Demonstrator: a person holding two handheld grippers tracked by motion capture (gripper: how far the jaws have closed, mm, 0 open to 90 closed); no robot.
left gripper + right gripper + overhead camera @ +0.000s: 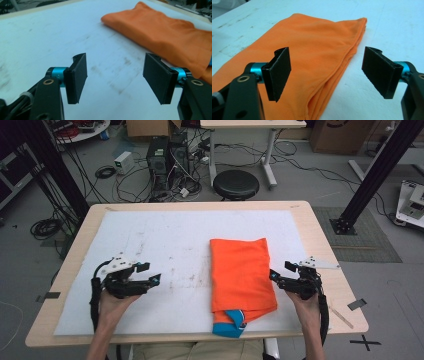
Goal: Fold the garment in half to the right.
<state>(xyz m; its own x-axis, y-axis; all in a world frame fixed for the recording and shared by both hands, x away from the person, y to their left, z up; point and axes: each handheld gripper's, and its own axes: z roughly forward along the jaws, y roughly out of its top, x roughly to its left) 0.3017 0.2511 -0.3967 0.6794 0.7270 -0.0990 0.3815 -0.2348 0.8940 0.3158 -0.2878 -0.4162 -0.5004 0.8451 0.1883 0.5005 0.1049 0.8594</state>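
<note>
A folded orange garment (241, 272) lies on the white mat, right of centre, with a blue collar part (231, 324) sticking out at its near end. My left gripper (156, 280) hovers open over bare mat to the left of the garment, nothing between its jaws. In the left gripper view the orange garment (165, 32) lies ahead to the right of the left gripper (116, 77). My right gripper (272, 275) is open at the garment's right edge. In the right gripper view the right gripper (329, 75) straddles the folded edge of the garment (312, 50).
The white mat (150, 235) covers most of the wooden table (320, 235). Beyond the far edge stand a black stool (236, 184), computer towers (167, 157) and loose cables on the floor. A black frame post (372, 175) rises at the right.
</note>
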